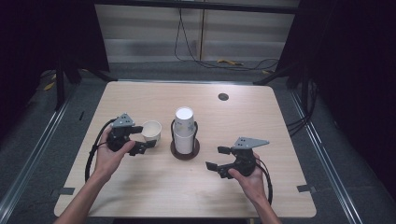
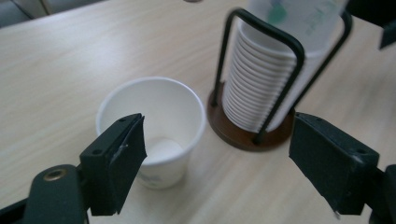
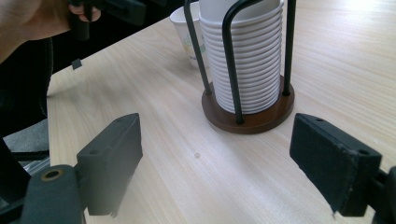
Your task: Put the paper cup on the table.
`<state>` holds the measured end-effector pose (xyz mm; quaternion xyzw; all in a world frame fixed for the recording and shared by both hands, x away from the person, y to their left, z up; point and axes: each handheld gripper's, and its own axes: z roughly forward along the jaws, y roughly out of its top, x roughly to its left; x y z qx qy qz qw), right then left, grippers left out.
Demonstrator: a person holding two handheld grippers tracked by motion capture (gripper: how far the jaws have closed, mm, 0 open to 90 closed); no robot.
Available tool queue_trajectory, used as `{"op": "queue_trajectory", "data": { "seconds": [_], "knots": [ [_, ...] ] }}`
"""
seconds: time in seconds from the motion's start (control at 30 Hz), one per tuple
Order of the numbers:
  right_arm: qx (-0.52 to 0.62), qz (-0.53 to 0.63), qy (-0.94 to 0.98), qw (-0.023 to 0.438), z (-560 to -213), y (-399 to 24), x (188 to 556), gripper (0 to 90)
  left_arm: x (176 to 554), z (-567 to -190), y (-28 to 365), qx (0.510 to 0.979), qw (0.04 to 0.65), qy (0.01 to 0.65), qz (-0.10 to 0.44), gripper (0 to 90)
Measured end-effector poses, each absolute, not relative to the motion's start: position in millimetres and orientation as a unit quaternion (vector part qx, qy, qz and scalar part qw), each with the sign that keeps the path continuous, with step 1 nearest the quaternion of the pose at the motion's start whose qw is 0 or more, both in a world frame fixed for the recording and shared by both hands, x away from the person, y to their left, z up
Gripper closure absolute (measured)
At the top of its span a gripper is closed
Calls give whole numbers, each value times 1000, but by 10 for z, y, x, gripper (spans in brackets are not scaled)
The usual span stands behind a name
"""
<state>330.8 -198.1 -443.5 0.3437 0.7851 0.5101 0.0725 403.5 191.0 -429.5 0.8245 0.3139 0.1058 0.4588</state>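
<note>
Your left tongs (image 1: 140,140) stood open around the loose cup (image 1: 152,130), upright beside the cup rack (image 1: 185,148), ready to pinch; your right tongs (image 1: 215,158) waited open, clear of it.

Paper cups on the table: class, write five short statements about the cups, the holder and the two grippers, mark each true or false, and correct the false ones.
1. The single paper cup stands upright with its opening up. True.
2. The cup stack sits in a wire holder on a round brown base. True.
3. The left gripper is shut on the single paper cup. False: its jaws are open, with the cup standing free between them.
4. The right gripper holds a cup. False: its jaws are open and empty.
5. The single paper cup lies on the floor. False: it stands on the table, left of the holder.
</note>
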Motion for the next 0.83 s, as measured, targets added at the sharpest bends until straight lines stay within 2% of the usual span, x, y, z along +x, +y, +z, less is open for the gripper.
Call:
{"op": "queue_trajectory", "data": {
  "seconds": [0.1, 0.17, 0.37, 0.83],
  "knots": [
    [344, 511, 785, 73, -4436, -1977, 3309, 166, 3953, -4315, 1952, 818, 475, 310, 95, 185],
    [345, 509, 786, 72, -4448, -1970, 3314, 166, 3900, -4339, 1940, 831, 454, 300, 118, 185],
    [346, 506, 787, 71, -4460, -1950, 3309, 164, 3736, -4441, 1910, 830, 461, 289, 118, 185],
    [353, 499, 787, 79, -4469, -1961, 3305, 156, 3532, -4701, 1852, 833, 464, 285, 93, 190]
  ]
}}
